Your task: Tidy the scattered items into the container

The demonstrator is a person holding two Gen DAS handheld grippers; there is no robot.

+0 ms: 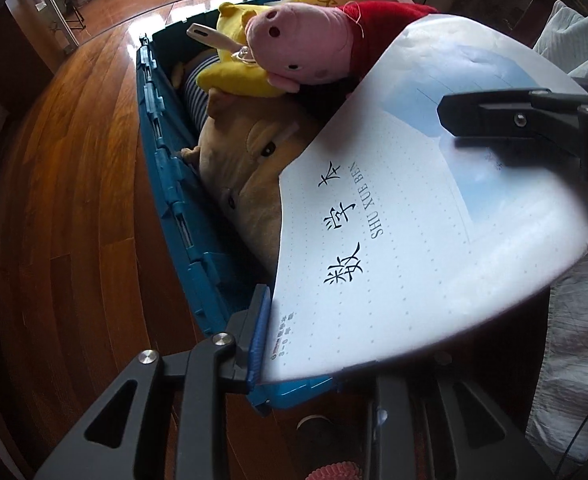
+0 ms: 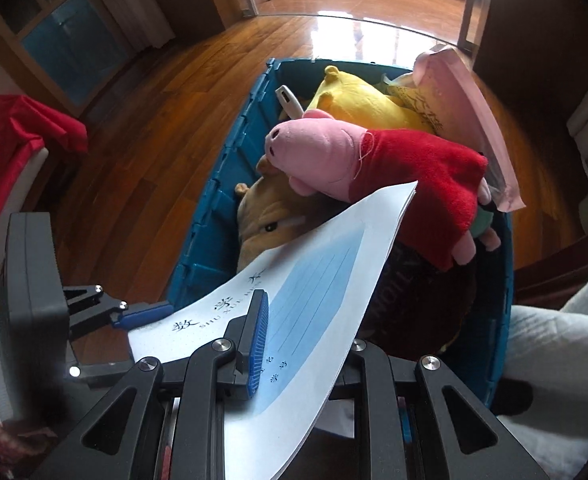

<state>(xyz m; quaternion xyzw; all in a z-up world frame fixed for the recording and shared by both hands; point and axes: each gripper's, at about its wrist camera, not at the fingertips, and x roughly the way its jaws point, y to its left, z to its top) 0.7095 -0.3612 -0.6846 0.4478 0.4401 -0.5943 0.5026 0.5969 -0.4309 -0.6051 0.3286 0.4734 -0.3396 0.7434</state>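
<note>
A pale blue and white exercise book [image 1: 406, 240] with black Chinese title hangs over the near end of the blue crate [image 1: 161, 160]. My left gripper [image 1: 318, 344] is shut on its near edge. My right gripper [image 2: 314, 344] is shut on the same exercise book [image 2: 314, 280] from the other side; its finger shows in the left wrist view [image 1: 494, 114]. The crate [image 2: 229, 184] holds a pink pig plush in a red dress [image 2: 358, 160], a yellow plush [image 2: 358, 100], a tan plush [image 2: 269, 216] and a pink book [image 2: 462, 104].
The crate stands on a wooden floor [image 1: 73, 184]. A red cloth [image 2: 17, 148] lies over furniture on the left. Pale bedding [image 2: 554, 344] is at the right. A white pen-like item [image 1: 209, 38] rests on the yellow plush [image 1: 233, 68].
</note>
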